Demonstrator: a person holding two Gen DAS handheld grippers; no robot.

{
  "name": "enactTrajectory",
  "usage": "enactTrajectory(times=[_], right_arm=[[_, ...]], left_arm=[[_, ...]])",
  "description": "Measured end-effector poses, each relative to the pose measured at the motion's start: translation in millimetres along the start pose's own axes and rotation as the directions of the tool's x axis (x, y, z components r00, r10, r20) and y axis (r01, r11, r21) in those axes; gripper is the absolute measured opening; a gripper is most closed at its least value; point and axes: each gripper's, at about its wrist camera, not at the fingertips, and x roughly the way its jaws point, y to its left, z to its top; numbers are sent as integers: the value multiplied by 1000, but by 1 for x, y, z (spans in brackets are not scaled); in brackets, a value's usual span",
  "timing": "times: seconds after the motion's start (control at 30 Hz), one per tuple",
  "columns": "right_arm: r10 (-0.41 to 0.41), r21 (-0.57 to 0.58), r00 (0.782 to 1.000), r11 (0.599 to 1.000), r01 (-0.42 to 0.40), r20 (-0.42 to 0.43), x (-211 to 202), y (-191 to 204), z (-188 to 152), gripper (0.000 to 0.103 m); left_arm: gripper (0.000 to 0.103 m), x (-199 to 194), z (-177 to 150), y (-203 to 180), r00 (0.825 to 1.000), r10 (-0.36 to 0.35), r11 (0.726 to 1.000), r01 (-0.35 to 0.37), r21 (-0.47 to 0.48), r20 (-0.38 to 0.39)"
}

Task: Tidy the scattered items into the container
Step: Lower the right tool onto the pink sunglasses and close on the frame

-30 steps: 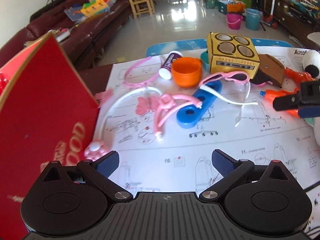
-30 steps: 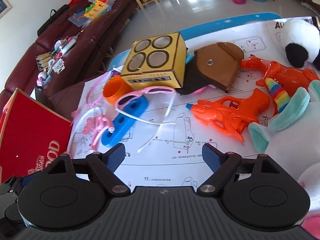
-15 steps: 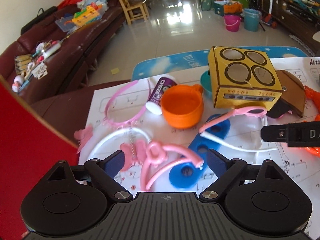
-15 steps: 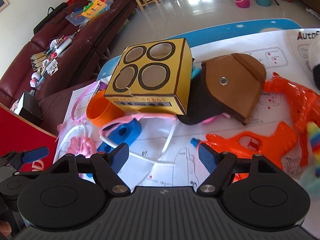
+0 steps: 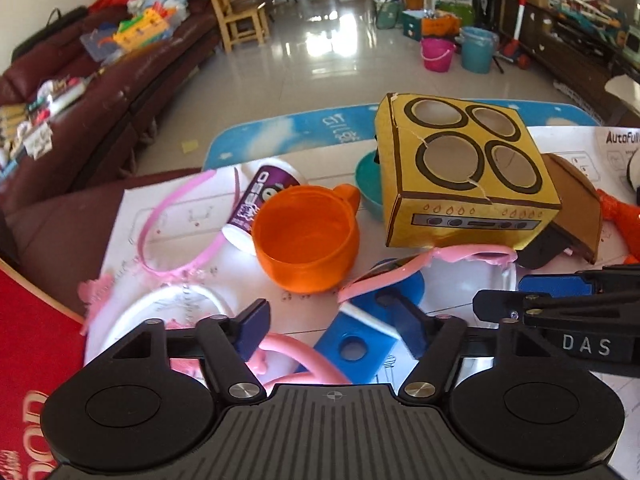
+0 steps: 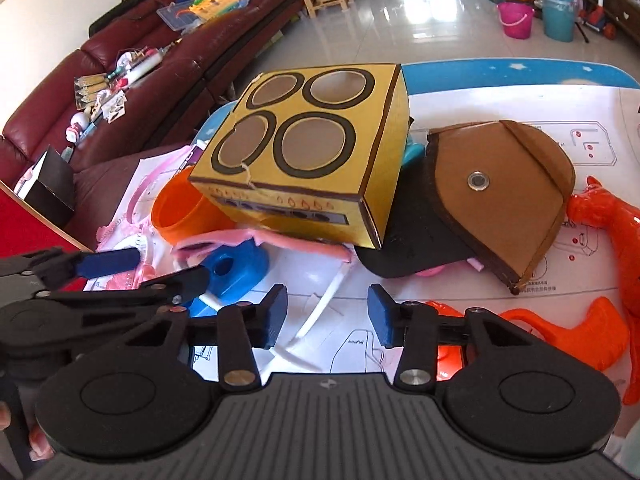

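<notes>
My left gripper [image 5: 334, 326] hangs low over a pink headband [image 5: 296, 346] and a blue plastic piece [image 5: 356, 346]. Its jaws are closing with both things between them, the pads apart from them. My right gripper [image 6: 328, 314] is also closing, around the white arm [image 6: 320, 308] of the pink sunglasses [image 6: 280, 240], without pressing on it. The red box [image 5: 24, 340] stands at the left edge. An orange cup [image 5: 308, 240] and a yellow cardboard stove [image 5: 460, 176] lie just beyond.
A brown pouch [image 6: 500, 192], an orange water gun [image 6: 560, 332] and another orange toy [image 6: 612, 220] lie to the right on the paper sheet. A purple bottle [image 5: 260, 196], a teal bowl [image 5: 368, 188] and two more headbands [image 5: 168, 232] lie behind. A sofa stands beyond the table.
Both grippers have moved forward and down toward the toys, and their jaws have narrowed. The red box has slid to the left edge of the left wrist view.
</notes>
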Motion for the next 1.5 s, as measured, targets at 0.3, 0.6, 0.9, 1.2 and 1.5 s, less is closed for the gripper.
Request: enactTrajectory(times=[0.3,0.6,0.9,1.2,1.5], right_arm=[[-24,-61,1000,998,24,-5,0,10,-4,30],[14,-59,996,998,-19,-93,-28,17,-41,27],[66,1,979,998,-67,-195,-84,10,-100,39],[10,26,989,1000,-7,-150,-121,5,-122,58],[18,90,989,996,-5,-144,-114,0,-130,58]], left_arm=[[18,-3,-13,-9,997,-73,992,69,103,37],[20,-36,-55,-27,994,-111,965,110,238,-11],[25,-87,-115,-49,972,-225,903,235,359,-70],[58,-117,-138,-35,978,-198,956,206,210,-59],[60,-117,-149,-35,960,-217,976,208,-65,-175]])
